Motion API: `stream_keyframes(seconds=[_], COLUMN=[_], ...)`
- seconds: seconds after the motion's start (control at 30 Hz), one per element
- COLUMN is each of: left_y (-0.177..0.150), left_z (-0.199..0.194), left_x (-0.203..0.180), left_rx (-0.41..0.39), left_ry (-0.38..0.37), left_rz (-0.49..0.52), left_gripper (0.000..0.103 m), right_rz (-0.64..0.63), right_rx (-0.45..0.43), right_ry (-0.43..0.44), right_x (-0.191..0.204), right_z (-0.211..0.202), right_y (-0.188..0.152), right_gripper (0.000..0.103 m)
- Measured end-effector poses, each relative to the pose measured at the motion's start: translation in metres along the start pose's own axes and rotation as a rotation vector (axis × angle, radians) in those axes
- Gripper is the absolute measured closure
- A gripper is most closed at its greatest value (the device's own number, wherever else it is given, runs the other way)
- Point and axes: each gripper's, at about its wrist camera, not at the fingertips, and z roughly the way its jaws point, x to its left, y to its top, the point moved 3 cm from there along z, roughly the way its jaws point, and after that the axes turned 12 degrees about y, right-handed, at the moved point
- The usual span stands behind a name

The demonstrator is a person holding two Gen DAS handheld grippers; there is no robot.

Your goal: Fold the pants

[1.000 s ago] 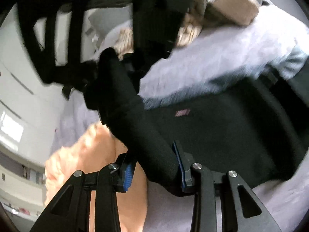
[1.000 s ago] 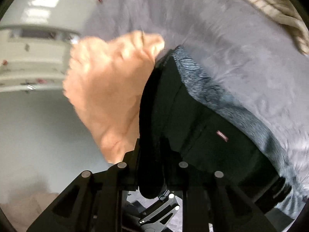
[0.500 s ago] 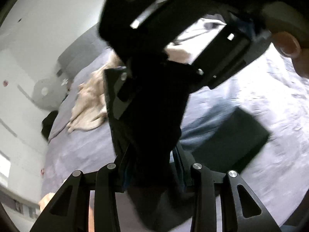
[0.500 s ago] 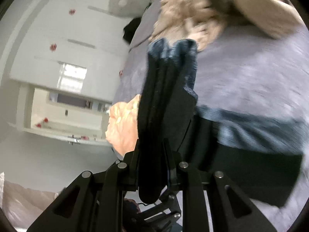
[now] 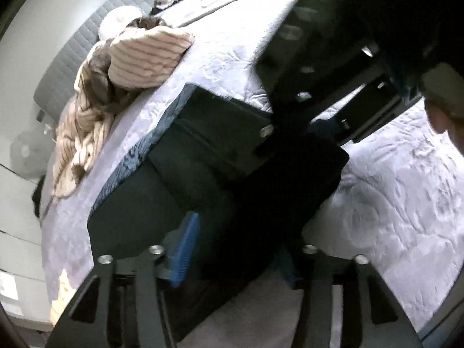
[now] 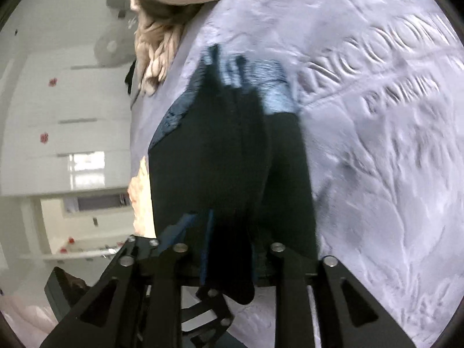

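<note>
The black pants (image 5: 203,156) with a blue-grey patterned waistband lie partly folded on the lavender quilted bed. My left gripper (image 5: 235,249) is shut on a thick black fold of the pants, held low over the lower layer. My right gripper (image 6: 229,246) is shut on another black fold of the pants (image 6: 226,150), whose waistband edge (image 6: 269,87) hangs over the bed ahead. The right gripper's body also shows in the left wrist view (image 5: 333,66), above and beyond the pants.
A beige striped garment heap (image 5: 116,81) lies on the bed (image 5: 406,203) beyond the pants, also in the right wrist view (image 6: 162,29). An orange cloth (image 6: 140,200) sits at the bed's left edge. A white wall, cabinets and a fan are at left.
Both grippers have carried the held fold across and down over the rest of the pants. The lifted cloth now lies lower, closer to the bottom layer. Both remain shut.
</note>
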Motion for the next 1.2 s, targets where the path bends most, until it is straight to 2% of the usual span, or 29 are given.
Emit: stream_keyframes(seconds=[0.03,0.13,0.2,0.3,0.43,0.53,0.6,0.63,0.67,0.7,0.77,0.87,1.2], left_y=[-0.004,-0.017,-0.024,-0.038,-0.056,-0.066,-0.073,-0.076,-0.075,-0.076,-0.077,-0.081,-0.084], left_z=[-0.004,-0.015,-0.015,-0.003,0.03,0.05,0.059,0.062,0.064,0.063,0.062,0.064,0.06], left_x=[0.006,0.034,0.053,0.088,0.129,0.146,0.148,0.148,0.149,0.149,0.149,0.15,0.151], left_rx=[0.017,0.053,0.077,0.158,0.29,0.342,0.372,0.385,0.39,0.39,0.395,0.412,0.457], left_ry=[-0.036,-0.097,-0.077,-0.03,-0.022,-0.031,-0.047,-0.053,-0.049,-0.046,-0.06,-0.073,-0.069], left_rz=[-0.021,-0.105,-0.145,-0.223,-0.388,-0.475,-0.499,-0.512,-0.515,-0.521,-0.526,-0.521,-0.512], left_gripper=[0.032,0.03,0.03,0.03,0.03,0.03,0.029,0.023,0.013,0.011,0.01,0.01,0.01], right_rz=[0.018,0.002,-0.026,-0.09,-0.163,-0.241,-0.276,-0.282,-0.284,-0.29,-0.28,-0.254,-0.247], right_rx=[-0.007,-0.007,-0.013,-0.035,-0.117,-0.166,-0.143,-0.114,-0.088,-0.068,-0.027,-0.069,-0.047], right_ry=[-0.001,-0.054,-0.134,-0.33,-0.483,-0.506,-0.52,-0.539,-0.558,-0.589,-0.67,-0.646,-0.686], right_x=[-0.002,0.006,0.016,0.033,0.056,0.081,0.09,0.089,0.085,0.077,0.058,0.051,0.057], right_z=[-0.002,-0.007,-0.008,-0.012,-0.017,-0.013,0.002,0.013,0.022,0.025,0.041,0.033,0.035], right_y=[-0.002,-0.008,-0.008,-0.007,-0.007,-0.007,-0.005,-0.003,-0.003,-0.008,-0.01,-0.014,-0.015], right_gripper=[0.078,0.075,0.073,0.061,0.06,0.06,0.06,0.06,0.06,0.06,0.06,0.06,0.059])
